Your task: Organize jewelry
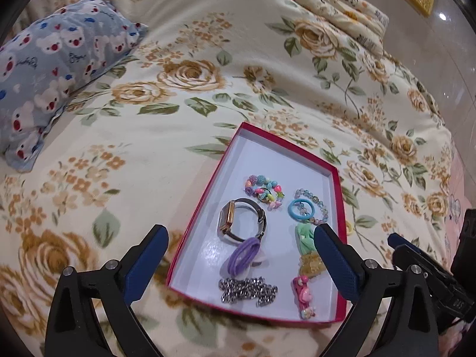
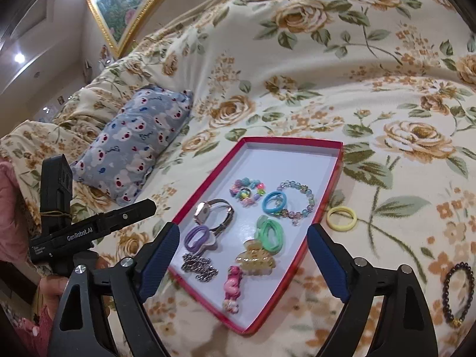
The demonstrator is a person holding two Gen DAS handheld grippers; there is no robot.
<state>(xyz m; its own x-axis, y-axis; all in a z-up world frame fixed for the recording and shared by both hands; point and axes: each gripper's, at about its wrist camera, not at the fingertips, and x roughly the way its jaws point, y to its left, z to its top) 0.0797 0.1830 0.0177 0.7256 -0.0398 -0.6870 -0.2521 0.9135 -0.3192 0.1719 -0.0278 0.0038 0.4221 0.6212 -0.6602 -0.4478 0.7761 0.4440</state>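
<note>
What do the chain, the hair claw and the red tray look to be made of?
Chain: seems to be metal, silvery and shiny, with glinting links.
Hair claw: probably plastic, translucent yellowish and glossy, since light shows through it.
Tray: looks like cardboard, with thin straight red walls and a smooth white floor that has a slight sheen.

Your red-edged tray (image 2: 324, 208) lies flat on the bed, holding a watch (image 2: 212, 212), bead bracelets (image 2: 297, 197), hair ties (image 2: 269, 233), a chain (image 2: 197, 264) and clips (image 2: 232, 290). A yellow ring (image 2: 341, 219) and dark bracelet (image 2: 458, 293) lie outside it.
</note>
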